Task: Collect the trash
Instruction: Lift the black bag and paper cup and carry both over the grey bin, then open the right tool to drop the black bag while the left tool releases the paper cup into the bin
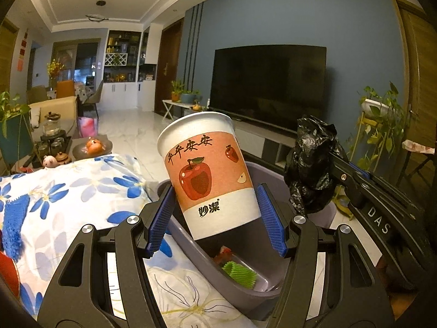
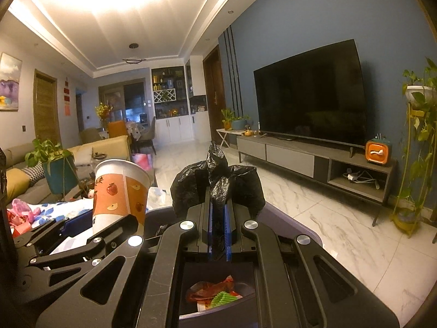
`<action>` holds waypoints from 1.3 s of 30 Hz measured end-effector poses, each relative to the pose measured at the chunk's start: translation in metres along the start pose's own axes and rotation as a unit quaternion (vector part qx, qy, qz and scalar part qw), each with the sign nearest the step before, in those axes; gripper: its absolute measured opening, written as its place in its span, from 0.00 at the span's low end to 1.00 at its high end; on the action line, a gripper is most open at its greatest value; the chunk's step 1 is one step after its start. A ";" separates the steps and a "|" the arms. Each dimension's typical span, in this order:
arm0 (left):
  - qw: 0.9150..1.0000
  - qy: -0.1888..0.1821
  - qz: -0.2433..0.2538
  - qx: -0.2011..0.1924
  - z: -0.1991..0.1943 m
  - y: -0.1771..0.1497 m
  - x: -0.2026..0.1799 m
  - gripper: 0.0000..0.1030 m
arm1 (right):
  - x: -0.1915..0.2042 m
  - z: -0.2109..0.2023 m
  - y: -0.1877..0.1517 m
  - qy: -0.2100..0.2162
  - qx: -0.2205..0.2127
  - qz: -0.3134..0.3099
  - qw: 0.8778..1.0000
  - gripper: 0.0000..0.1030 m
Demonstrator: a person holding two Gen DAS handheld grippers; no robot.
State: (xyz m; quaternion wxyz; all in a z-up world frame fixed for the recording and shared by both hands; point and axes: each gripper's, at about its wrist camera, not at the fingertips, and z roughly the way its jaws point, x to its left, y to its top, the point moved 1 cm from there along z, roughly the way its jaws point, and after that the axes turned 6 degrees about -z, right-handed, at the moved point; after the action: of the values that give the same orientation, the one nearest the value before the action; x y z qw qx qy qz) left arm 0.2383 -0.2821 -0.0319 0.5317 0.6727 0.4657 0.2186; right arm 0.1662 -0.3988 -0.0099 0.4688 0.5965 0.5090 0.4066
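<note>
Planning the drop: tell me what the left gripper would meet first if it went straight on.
Probably the far wall of the grey bin, just beyond the paper cup that the left gripper holds; depth is unclear.

- Grey bin (image 1: 262,287) below the left gripper (image 1: 217,216): its floor is mostly hidden by the paper cup (image 1: 210,175).
- Crumpled wrappers (image 2: 218,292) beneath the right gripper (image 2: 218,218): kind unclear.

Paper cup (image 1: 210,175): white with orange band, red apples. Bag (image 1: 308,164): black. Bin (image 1: 191,235): grey-purple. Cloth (image 1: 71,191): white, blue flowers. Gripper pads (image 1: 269,213): blue.
</note>
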 end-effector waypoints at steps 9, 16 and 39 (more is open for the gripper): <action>1.000 -0.007 0.000 0.014 0.013 -0.007 0.000 0.59 | -0.001 0.009 -0.001 0.000 0.011 0.004 1.000 0.08; 1.000 -0.013 -0.005 0.024 0.022 -0.008 -0.002 0.59 | 0.000 0.015 -0.002 0.003 0.018 0.003 1.000 0.08; 0.999 -0.014 -0.011 0.044 0.036 -0.010 -0.001 0.72 | -0.018 0.009 -0.012 -0.004 0.008 0.048 0.999 0.44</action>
State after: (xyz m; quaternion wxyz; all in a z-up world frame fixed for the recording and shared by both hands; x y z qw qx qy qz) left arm 0.2627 -0.3010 -0.0528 0.5107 0.6932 0.4747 0.1823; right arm 0.1691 -0.4175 -0.0239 0.4462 0.6258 0.4807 0.4222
